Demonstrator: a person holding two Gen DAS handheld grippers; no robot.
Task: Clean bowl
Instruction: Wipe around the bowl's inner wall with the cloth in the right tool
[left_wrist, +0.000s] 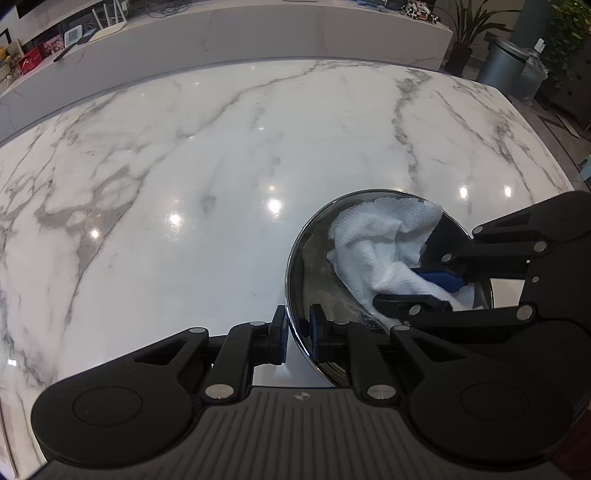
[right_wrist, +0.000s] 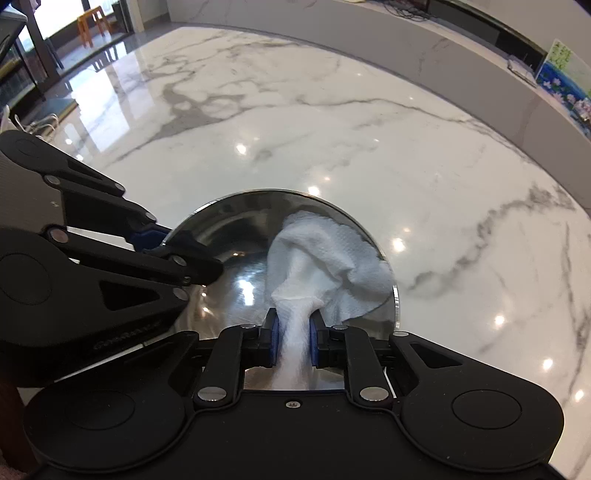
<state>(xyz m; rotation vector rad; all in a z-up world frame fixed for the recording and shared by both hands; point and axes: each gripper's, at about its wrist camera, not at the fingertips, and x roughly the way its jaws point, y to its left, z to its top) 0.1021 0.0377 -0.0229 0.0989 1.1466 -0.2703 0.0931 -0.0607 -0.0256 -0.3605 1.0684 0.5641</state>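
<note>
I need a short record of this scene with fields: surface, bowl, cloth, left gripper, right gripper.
surface: white marble table
bowl: round shiny steel bowl, standing on the table
cloth: white paper towel, crumpled inside the bowl
left gripper: shut on the bowl's rim, one finger inside, one outside
right gripper: shut on the towel's twisted end

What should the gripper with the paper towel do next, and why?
Probably sweep the paper towel across the bare side of the bowl. The right gripper pinches it, the left gripper clamps the rim, and the towel covers only one side.
</note>
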